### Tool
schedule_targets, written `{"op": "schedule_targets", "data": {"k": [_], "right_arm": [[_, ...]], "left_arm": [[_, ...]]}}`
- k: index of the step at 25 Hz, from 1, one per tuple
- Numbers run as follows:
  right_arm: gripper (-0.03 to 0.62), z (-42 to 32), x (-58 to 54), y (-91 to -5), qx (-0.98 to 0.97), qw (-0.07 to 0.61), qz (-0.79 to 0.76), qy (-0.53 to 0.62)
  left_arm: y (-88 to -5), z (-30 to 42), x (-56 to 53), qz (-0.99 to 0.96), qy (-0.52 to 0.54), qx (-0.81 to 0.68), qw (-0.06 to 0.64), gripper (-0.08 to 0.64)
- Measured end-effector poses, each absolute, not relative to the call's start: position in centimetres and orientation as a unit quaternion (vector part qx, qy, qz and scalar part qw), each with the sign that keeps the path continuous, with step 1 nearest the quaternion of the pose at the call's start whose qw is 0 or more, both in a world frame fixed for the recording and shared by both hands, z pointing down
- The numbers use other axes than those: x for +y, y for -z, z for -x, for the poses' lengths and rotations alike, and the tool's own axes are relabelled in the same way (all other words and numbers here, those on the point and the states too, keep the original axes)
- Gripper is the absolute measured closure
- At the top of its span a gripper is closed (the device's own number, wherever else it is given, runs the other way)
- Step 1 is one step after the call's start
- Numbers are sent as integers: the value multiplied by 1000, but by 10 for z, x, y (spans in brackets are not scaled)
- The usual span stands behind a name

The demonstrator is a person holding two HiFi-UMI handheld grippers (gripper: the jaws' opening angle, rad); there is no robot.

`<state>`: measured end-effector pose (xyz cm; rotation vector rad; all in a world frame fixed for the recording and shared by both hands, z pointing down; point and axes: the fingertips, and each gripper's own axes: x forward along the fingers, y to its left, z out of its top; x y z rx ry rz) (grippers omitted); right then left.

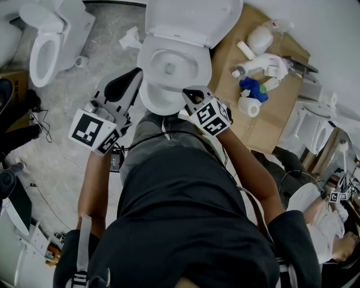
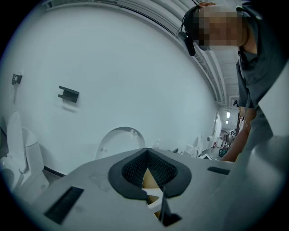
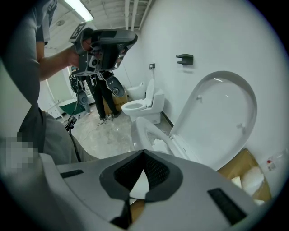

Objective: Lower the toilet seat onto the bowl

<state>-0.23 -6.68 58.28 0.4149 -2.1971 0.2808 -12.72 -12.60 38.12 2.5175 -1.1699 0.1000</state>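
Note:
The white toilet [image 1: 147,97] stands just ahead of me, its lid [image 1: 191,17] raised against the wall. In the head view the seat [image 1: 145,63] lies flat as a ring around the bowl opening. From the right gripper view the seat [image 3: 143,131] runs low in front of the upright lid [image 3: 223,117]. My right gripper [image 1: 188,93] hangs over the front right rim, jaws shut and holding nothing. My left gripper [image 1: 138,72] is beside the bowl's left side, tilted up toward the wall, jaws together and empty. Its own view shows only the lid's top [image 2: 118,140] beyond the closed tips [image 2: 145,150].
A second toilet [image 1: 48,48] stands at the far left and another [image 1: 315,132] at the right. Flattened cardboard [image 1: 270,126] right of the bowl carries bottles, a paper roll [image 1: 247,106] and a blue object [image 1: 253,87]. Cables trail over the floor at left. A person [image 1: 332,225] sits at lower right.

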Motion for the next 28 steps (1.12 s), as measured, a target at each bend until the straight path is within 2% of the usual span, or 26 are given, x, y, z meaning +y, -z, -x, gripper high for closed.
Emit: {"op": "schedule_targets", "data": {"k": [28], "right_arm": [[584,14,53,-695,-826,534,-31,-178]], "left_arm": [[-411,152,-108,-880,-49,-424,209,557]]}}
